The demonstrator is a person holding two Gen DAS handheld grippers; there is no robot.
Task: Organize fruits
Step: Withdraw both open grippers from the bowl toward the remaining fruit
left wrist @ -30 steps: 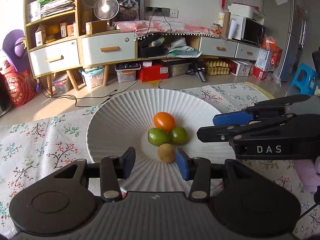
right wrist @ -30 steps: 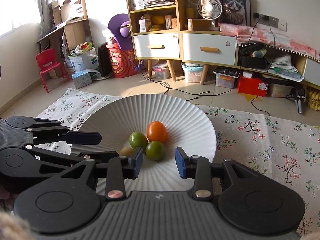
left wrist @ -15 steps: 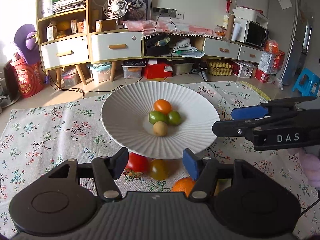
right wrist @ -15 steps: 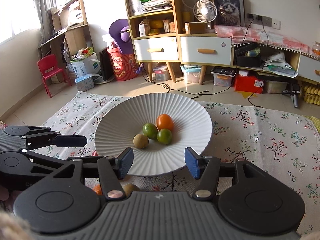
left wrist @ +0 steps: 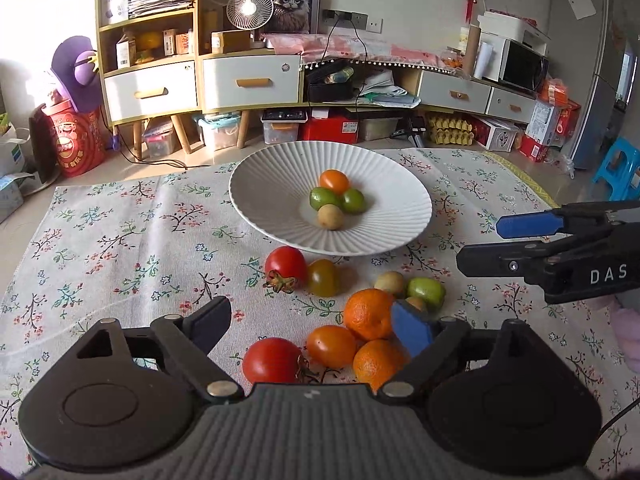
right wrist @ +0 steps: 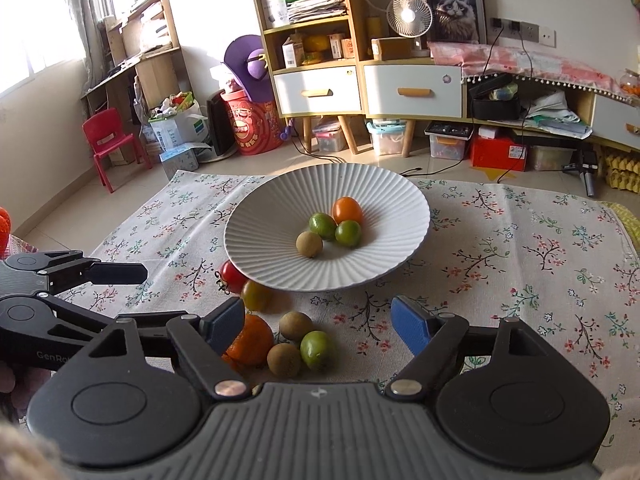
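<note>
- While both grippers hang above the floral cloth (left wrist: 120, 236), the left gripper (left wrist: 310, 326) stands released, its jaws having just been opening, with nothing pressed between them; loose fruit lies on the cloth below the gap
- The right gripper (right wrist: 318, 318) is likewise released, jaws just opened wider, gripping nothing
- The white ribbed plate (left wrist: 276, 184) sits on the cloth beyond both grippers; in its hollow lie an orange tomato (left wrist: 334, 181), two green fruits (left wrist: 324, 199) touching it, and a tan round fruit (left wrist: 330, 217) in front
- Just beside the plate's near rim rest a red tomato (left wrist: 286, 267) and an olive-coloured tomato (left wrist: 323, 277), touching
- Nearer still, tangerines (left wrist: 369, 314), another red tomato (left wrist: 272, 361), an orange tomato, a green fruit and small tan fruits cluster on the cloth
</note>
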